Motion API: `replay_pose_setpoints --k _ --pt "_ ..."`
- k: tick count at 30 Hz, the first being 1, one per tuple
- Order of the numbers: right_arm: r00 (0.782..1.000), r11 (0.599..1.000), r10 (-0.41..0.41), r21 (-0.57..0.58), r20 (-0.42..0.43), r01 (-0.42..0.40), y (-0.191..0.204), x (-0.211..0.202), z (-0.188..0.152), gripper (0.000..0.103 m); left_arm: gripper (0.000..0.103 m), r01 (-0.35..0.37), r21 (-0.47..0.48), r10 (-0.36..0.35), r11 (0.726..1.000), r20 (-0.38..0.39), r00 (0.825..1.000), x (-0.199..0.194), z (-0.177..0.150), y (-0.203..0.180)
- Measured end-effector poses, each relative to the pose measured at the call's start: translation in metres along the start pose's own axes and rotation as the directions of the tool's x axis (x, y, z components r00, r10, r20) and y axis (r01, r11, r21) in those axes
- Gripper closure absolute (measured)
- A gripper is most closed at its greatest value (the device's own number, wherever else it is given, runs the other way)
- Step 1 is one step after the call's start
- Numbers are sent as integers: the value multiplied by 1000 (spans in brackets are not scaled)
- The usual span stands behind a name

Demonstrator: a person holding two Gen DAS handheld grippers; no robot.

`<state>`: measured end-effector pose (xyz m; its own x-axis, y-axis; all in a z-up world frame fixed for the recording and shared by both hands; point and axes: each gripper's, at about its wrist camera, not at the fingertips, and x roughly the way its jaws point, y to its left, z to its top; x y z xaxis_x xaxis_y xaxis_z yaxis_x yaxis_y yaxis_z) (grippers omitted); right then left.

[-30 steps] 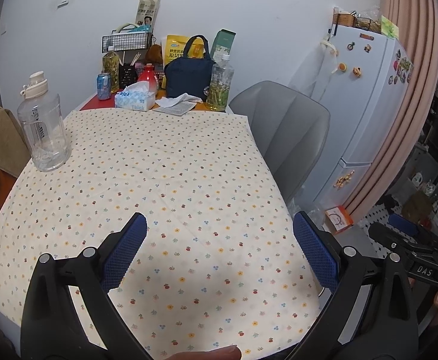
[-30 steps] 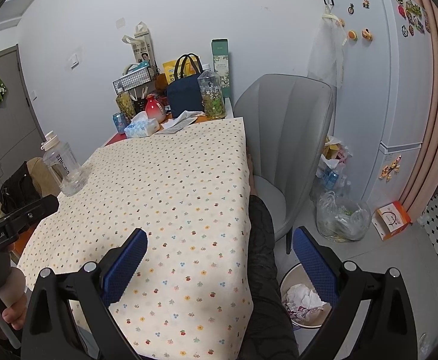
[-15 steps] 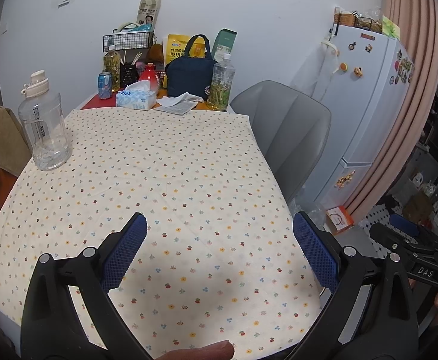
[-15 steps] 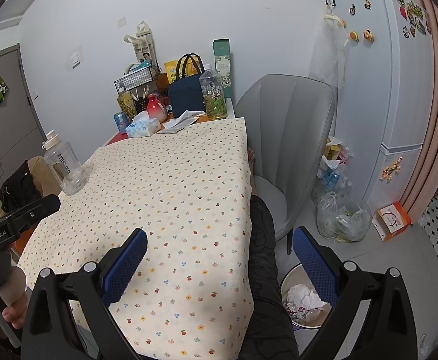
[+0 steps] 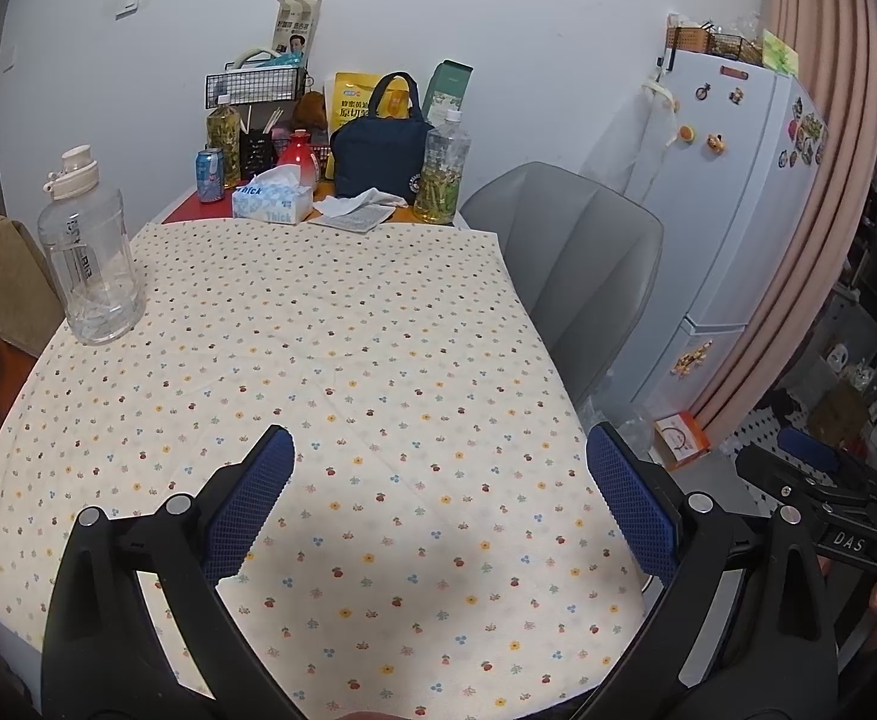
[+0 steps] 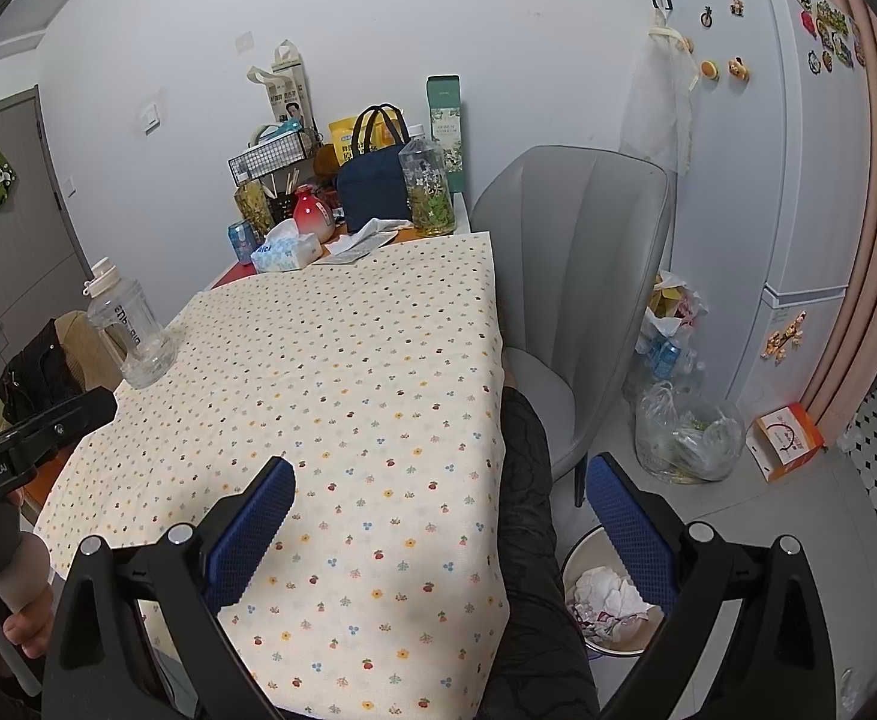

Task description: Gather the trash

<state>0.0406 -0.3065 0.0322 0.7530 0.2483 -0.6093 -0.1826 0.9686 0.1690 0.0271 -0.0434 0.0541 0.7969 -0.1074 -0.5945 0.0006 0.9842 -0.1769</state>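
Nearest to the cameras, the left gripper (image 5: 438, 498) hangs over the near end of the table with its blue-padded fingers (image 5: 246, 504) spread wide apart, nothing between them. The right gripper (image 6: 438, 516) is likewise spread wide and empty, its left finger over the tablecloth and its right finger over the floor beside the table.

Below the right gripper, at 5 o'clock in the right wrist view, a round white waste bin (image 6: 576, 558) stands on the grey floor just beside the table. Crumpled white paper trash (image 6: 609, 591) lies inside it. A dark-clothed leg (image 6: 528, 480) lies between bin and table edge.

The cream tablecloth with small flower print (image 5: 330, 372) covers most of the table. At 10 o'clock in the left wrist view, a clear plastic jug with a white cap (image 5: 90, 252) stands upright near the cloth's left edge.

At 3 o'clock in the right wrist view, a clear plastic bag of refuse (image 6: 687, 435) sits on the floor, with an orange-and-white carton (image 6: 786, 432) just beside it. A grey shell-backed chair (image 6: 582, 276) stands touching or very near the table's right side.

At 12 o'clock, on the far end, stand a blue-and-white tissue box (image 5: 273, 201), crumpled white paper (image 5: 360, 201) on a flat sheet, a blue drink can (image 5: 210, 174), a red-and-white jar (image 5: 299, 153), a navy zip bag with handles (image 5: 381, 150) and a clear bottle holding greenish contents (image 5: 443, 171). A white refrigerator with magnets (image 5: 738, 192) stands at 2 o'clock.
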Motion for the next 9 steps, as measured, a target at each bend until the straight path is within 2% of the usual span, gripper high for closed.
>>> replay_pose_setpoints --k 9 --pt "1000 1000 2 -1 -4 -2 0 2 -2 8 6 4 2 -4 1000 1 1000 2 0 1"
